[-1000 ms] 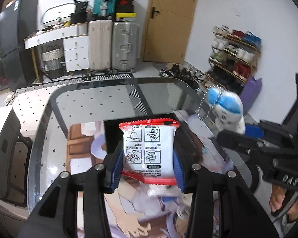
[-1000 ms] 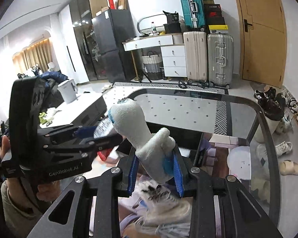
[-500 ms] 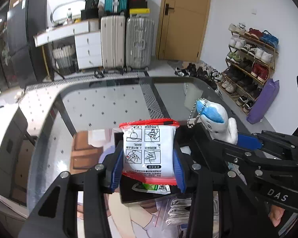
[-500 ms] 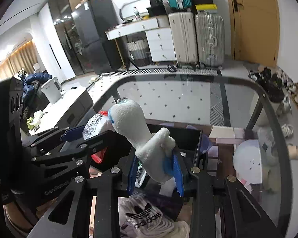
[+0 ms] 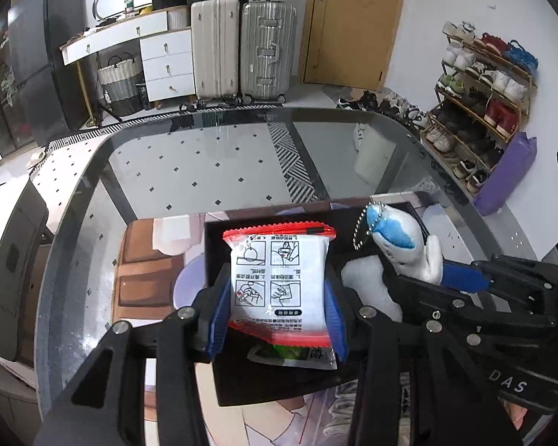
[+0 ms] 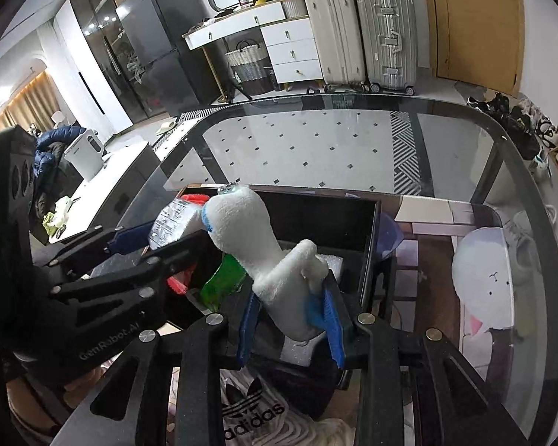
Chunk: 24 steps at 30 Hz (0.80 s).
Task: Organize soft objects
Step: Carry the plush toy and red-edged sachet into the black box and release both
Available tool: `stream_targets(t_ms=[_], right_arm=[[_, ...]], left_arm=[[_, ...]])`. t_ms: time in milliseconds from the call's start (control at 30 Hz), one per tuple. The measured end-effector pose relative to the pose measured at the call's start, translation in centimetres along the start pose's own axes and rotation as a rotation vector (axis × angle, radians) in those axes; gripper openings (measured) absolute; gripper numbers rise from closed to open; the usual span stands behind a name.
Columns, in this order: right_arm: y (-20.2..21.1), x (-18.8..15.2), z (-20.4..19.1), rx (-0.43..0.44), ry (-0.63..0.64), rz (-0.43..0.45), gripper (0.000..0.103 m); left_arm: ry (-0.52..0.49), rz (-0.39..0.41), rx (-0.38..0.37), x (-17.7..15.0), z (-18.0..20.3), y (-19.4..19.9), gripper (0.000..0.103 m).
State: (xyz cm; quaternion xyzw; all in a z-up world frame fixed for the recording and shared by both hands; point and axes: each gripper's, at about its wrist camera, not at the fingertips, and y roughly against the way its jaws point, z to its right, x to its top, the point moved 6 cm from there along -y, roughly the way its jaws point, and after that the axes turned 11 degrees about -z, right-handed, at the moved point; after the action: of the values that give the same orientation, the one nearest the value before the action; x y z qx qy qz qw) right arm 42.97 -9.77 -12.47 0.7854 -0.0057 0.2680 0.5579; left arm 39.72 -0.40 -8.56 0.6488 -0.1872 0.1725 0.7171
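Note:
My left gripper [image 5: 277,306] is shut on a white packet with red edges [image 5: 279,278], held over a black open box [image 5: 219,338] on the glass table. A green and white packet [image 5: 297,356] lies in the box under it. My right gripper [image 6: 290,325] is shut on a white plush toy with blue patches [image 6: 275,260], its head tilted up to the left, over the same black box [image 6: 338,223]. In the left wrist view the plush toy [image 5: 400,239] and right gripper [image 5: 461,278] sit to the right. The left gripper [image 6: 130,249] and its white packet [image 6: 175,219] show left in the right wrist view.
The box rests on a printed mat [image 5: 141,271] on the glass table [image 5: 212,160]. White foam [image 6: 297,349] and a green packet [image 6: 223,278] lie in the box. White cloth with a black logo [image 6: 256,412] lies at the near edge. Suitcases [image 5: 241,44] and a shoe rack [image 5: 480,85] stand beyond.
Both grippers have come down and forward with their loads, from above the table to over the black box. The box and its contents have come into view beneath them.

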Motion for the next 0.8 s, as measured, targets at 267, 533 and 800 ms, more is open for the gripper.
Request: stream_targets(t_ms=[267,533,800], right_arm=[[-0.3,-0.6,0.1,0.022,-0.003,-0.022,0.032],[-0.1,-0.7,0.0,0.052,-0.003,-0.022,0.039],[0.8,-0.9,-0.1,0.067,-0.01,-0.005,0.053]], left_arm=[[-0.029,-0.026,0.018,-0.5,0.3,-0.6,0.043],[-0.025,-0.029,-0.001,-0.4,0.2,-0.4,0.046],[0.001,-0.003,-0.03,-0.2,0.0,0.4,0.064]])
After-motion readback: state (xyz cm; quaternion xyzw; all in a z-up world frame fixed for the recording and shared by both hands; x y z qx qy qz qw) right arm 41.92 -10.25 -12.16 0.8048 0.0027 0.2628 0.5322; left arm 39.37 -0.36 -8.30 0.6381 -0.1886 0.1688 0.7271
